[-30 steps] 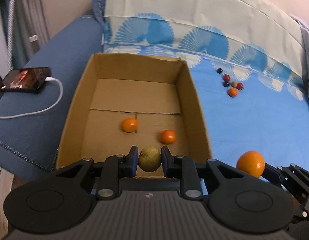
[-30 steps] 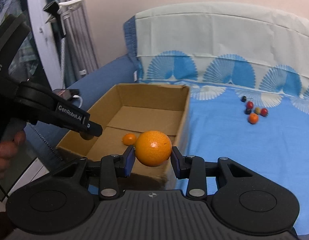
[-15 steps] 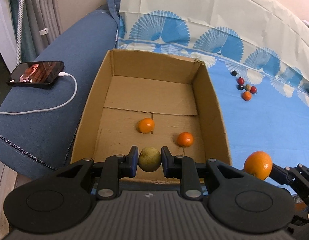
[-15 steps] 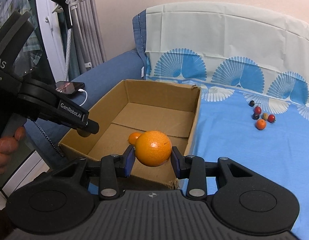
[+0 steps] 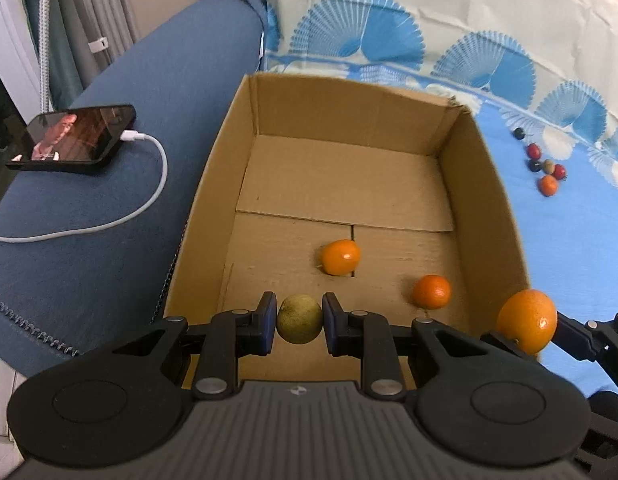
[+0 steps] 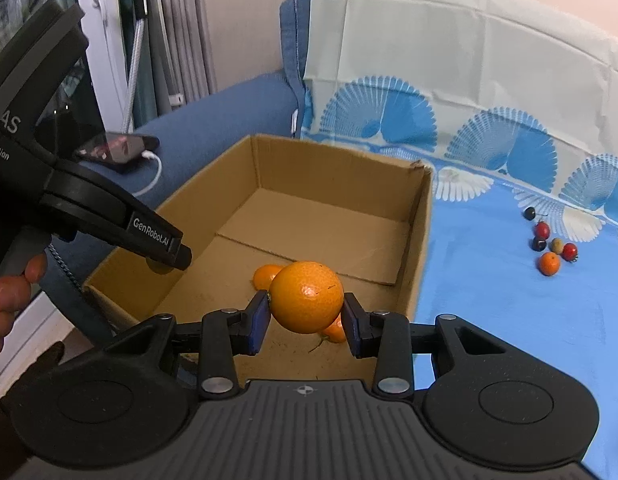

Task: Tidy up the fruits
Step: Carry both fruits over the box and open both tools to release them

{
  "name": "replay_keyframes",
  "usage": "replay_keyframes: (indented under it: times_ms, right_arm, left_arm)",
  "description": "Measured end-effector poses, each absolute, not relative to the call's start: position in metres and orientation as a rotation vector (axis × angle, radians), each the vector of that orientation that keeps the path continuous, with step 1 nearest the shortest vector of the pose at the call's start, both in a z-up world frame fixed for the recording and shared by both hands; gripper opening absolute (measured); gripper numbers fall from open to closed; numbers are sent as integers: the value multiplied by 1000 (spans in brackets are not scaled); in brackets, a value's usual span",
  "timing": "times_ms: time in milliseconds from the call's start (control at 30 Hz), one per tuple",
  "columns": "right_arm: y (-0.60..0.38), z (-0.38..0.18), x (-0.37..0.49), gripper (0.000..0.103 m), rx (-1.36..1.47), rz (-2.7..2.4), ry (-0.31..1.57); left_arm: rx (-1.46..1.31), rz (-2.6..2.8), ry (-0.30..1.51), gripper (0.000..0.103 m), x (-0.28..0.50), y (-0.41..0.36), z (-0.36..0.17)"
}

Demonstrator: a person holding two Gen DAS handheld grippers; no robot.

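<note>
Over the near end of the cardboard box (image 5: 225,184), the left gripper (image 5: 299,320) has its jaws pressed in on a small yellow-green fruit (image 5: 299,319), a lime by the look of it, and nothing stands between that fruit and the box floor below. From the left wrist view the free floor runs toward 12 o'clock, so I judge the coming move to be little more than a lowering and a letting go. Two small oranges already lie inside: one (image 5: 340,257) at about 1 o'clock from the held lime, the other (image 5: 431,292) at about 3 o'clock, near the right wall. The clear landing ground is from 10 to 12 o'clock.

At 3 o'clock, just past the box's right wall, the right gripper (image 6: 305,320) is clamped on a large orange (image 6: 306,297), jaws set wider to suit it. In the right wrist view the box opens toward 11 and 12 o'clock, with the near rim under the fingers. The left hand is the nearer to a drop; the right has to cross the wall first, I think.

Both held fruits are close to round, so neither has a long axis worth heeding, and which way they point cannot be told. The box's long axis runs 6 to 12 o'clock. Loose small fruits (image 6: 549,246) wait on the blue sheet (image 6: 489,300) at 2 o'clock, well apart from the box
</note>
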State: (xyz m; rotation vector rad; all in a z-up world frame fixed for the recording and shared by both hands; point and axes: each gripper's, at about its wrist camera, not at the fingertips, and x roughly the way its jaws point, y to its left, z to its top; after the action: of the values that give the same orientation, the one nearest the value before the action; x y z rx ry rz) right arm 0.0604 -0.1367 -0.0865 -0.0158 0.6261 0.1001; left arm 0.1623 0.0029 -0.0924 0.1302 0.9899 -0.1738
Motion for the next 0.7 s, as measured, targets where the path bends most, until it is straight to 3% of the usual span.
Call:
replay_keyframes:
  times_ms: [700]
  right_arm:
    - [-138,-140,109,40,-72,86,747]
  left_arm:
    - [241,-133,1109,27,210,-8,-170]
